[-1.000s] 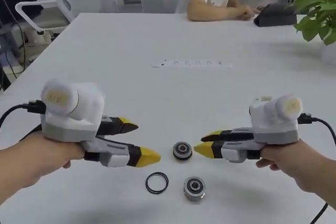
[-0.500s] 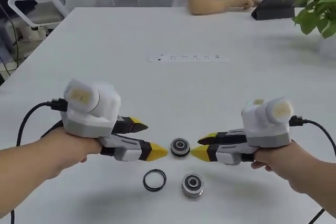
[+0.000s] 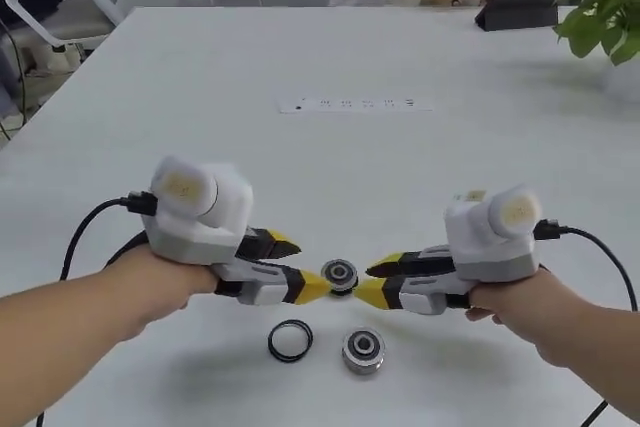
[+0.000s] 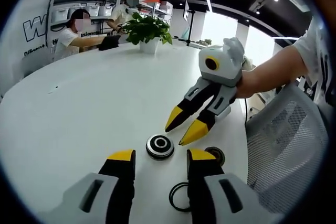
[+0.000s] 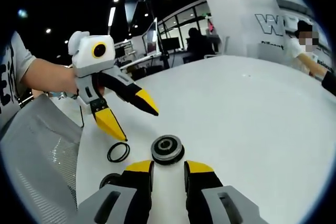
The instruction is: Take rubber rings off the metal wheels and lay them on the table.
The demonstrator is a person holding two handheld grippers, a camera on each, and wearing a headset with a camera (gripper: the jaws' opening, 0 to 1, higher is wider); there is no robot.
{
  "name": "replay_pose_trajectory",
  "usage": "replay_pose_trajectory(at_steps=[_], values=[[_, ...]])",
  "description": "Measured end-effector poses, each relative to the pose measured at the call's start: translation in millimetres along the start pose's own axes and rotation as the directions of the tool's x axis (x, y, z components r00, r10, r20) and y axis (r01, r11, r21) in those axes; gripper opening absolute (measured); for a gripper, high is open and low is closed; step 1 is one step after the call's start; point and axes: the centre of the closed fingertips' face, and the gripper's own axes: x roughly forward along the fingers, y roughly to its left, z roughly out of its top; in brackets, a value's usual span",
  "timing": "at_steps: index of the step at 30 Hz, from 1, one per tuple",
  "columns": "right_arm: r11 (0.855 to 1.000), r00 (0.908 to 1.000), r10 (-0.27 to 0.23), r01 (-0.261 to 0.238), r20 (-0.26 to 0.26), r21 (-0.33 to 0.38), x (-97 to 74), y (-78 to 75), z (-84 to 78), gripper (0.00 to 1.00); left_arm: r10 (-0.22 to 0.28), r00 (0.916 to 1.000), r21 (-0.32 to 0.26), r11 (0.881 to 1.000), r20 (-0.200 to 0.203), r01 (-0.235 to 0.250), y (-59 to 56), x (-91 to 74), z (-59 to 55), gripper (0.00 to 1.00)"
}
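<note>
The left gripper (image 3: 305, 265) and right gripper (image 3: 366, 280) point at each other across the farther metal wheel (image 3: 339, 273). It lies flat on the table (image 3: 420, 177), just between their yellow tips. The left's jaws stand wide apart, the right's narrower, and neither holds anything. This wheel appears to wear a dark rubber band, though it is too small to be sure. If one tip pushes before the other pins the wheel, it may skid off into the loose rubber ring (image 3: 290, 340) or the nearer wheel (image 3: 362, 348); the tips could also clash. The one container, a white pot (image 4: 148, 44) far across the table, holds a leafy plant (image 4: 144, 27)
</note>
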Motion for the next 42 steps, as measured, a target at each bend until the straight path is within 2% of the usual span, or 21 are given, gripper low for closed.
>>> replay_pose_trajectory(at_steps=[9,23,26,31,35,42], values=[[1.000,1.0000,-0.002,0.002,-0.007,-0.003,-2.8,0.1,-4.1,0.21,-0.020,0.9998,0.017,1.000,-0.010,0.020,-5.9,12.9,0.3,0.29],[1.000,1.0000,-0.002,0.002,-0.009,0.007,-3.8,0.6,-9.5,0.20,-0.028,0.9988,0.054,0.998,-0.041,0.030,-8.5,31.2,-0.6,0.18],[1.000,1.0000,0.000,0.001,-0.010,0.006,-3.3,0.9,-9.9,0.20,-0.024,0.9981,0.060,0.998,-0.056,0.027,-7.9,33.3,-3.1,0.16],[1.000,0.9999,0.003,-0.003,-0.011,0.003,-3.1,2.2,-9.8,0.20,0.001,0.9985,0.081,0.997,-0.055,0.004,-4.1,33.3,-3.4,0.11],[1.000,1.0000,0.004,-0.004,-0.009,0.001,-2.2,3.0,-8.7,0.20,0.021,0.9977,0.158,0.987,-0.064,-0.010,-5.6,34.5,-4.3,0.10],[1.000,1.0000,0.002,-0.002,-0.002,-0.005,0.9,5.0,-4.9,0.19,0.026,0.9982,0.144,0.989,-0.054,-0.018,-5.1,33.8,-3.6,0.10]])
